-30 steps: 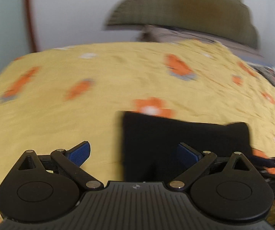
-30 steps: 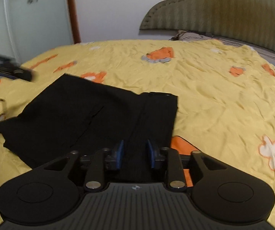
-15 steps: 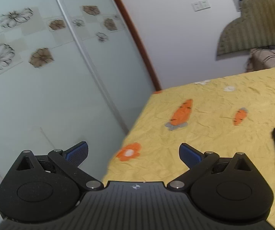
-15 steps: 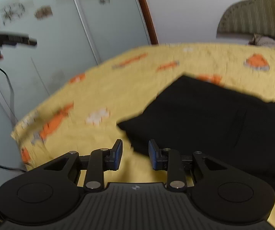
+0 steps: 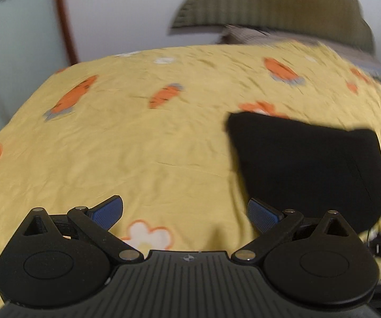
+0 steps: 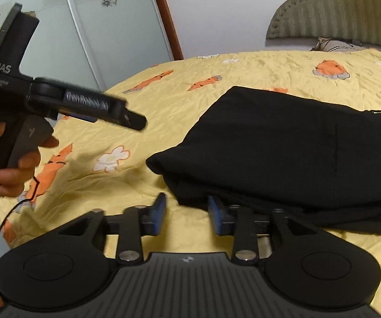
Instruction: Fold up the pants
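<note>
Black pants (image 6: 283, 145) lie folded into a thick rectangle on the yellow carrot-print bedsheet (image 6: 217, 66). My right gripper (image 6: 187, 212) hovers at the pants' near left corner. Its jaws are opening, the fold's edge lies just beyond the blue pads (image 6: 160, 213), and nothing is pressed between them. My left gripper (image 5: 185, 212) stands wide open over bare sheet, left of the pants (image 5: 309, 164). In the right wrist view the left gripper (image 6: 134, 120) hangs above the sheet at far left, held by a hand (image 6: 18, 164).
Frosted sliding doors with flower prints (image 6: 57, 26) stand past the bed's left edge. A padded olive headboard (image 6: 349, 8) and a pillow (image 6: 336, 45) are at the far end. A thin black cable (image 6: 4, 225) dangles under the hand.
The left wrist view swung from the sliding doors back onto the bed and pants. My right gripper's jaws widened and it came close to the pants' left corner.
</note>
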{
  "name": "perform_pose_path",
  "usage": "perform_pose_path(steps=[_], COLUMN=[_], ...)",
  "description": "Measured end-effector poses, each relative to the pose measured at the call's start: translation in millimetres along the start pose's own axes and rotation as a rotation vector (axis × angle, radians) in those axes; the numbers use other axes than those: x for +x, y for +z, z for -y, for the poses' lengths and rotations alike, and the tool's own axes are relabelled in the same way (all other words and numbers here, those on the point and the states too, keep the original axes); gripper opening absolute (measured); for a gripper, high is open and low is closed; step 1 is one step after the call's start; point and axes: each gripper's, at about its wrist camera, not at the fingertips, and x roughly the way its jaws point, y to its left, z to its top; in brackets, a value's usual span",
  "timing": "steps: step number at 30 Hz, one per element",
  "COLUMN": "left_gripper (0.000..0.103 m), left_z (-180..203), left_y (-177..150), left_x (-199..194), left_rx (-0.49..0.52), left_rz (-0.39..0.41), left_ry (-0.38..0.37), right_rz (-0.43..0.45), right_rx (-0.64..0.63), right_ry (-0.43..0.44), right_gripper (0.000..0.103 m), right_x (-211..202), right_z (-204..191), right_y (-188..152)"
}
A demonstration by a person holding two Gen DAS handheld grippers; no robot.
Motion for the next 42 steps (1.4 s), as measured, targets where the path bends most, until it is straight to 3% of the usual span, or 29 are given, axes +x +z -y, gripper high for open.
perform_pose_path(steps=[7, 9, 11, 15, 19, 22, 24, 25, 27, 30, 33, 37, 40, 42], left_gripper=[0.103, 0.103, 0.103, 0.103, 0.103, 0.103, 0.103, 0.103, 0.103, 0.103, 0.103, 0.103, 0.103, 0.103], left_z=[49, 49, 34, -13, -31, -29, -26, -23, -17, -7, 6, 28, 41, 42], left_y=[-35, -34, -25, -9, -3, -2, 0, 0, 2, 5, 9, 8, -8, -22], left_x=[6, 11, 12, 6, -2, -1, 3, 4, 9, 14, 19, 36, 44, 42], left_rx=[0.355, 0.363, 0.296, 0.081, 0.018, 0.033, 0.035, 0.039, 0.045, 0.053, 0.076, 0.166, 0.271, 0.317], left_rz=[0.062, 0.077, 0.08, 0.052, 0.054, 0.052, 0.047, 0.043, 0.034, 0.028, 0.034, 0.003, -0.008, 0.006], left_ry=[0.153, 0.236, 0.272, 0.211, 0.188, 0.174, 0.161, 0.148, 0.111, 0.052, 0.022, -0.022, 0.012, 0.034], right_rz=[0.051, 0.041, 0.048, 0.086, 0.02, 0.021, 0.028, 0.009, -0.005, -0.03, -0.053, -0.098, -0.031, 0.021], right_rx=[-0.072, -0.123, -0.165, -0.175, -0.243, -0.335, -0.229, -0.194, -0.249, -0.386, -0.388, -0.39, -0.362, -0.289], right_ry=[-0.012, -0.012, 0.021, 0.049, 0.114, 0.102, 0.035, 0.065, 0.129, 0.07, 0.078, 0.185, 0.194, 0.122], right_gripper=[0.054, 0.061, 0.066, 0.068, 0.074, 0.074, 0.074, 0.076, 0.08, 0.084, 0.084, 0.085, 0.085, 0.085], right_x=[16, 22, 20, 27, 39, 40, 41, 42, 37, 35, 28, 7, -22, -34], right_z=[-12, -19, -26, -32, -44, -52, -41, -38, -48, -68, -69, -68, -51, -30], right_y=[-2, -4, -4, 1, 2, -3, 0, 0, -4, -14, -17, -16, -5, 9])
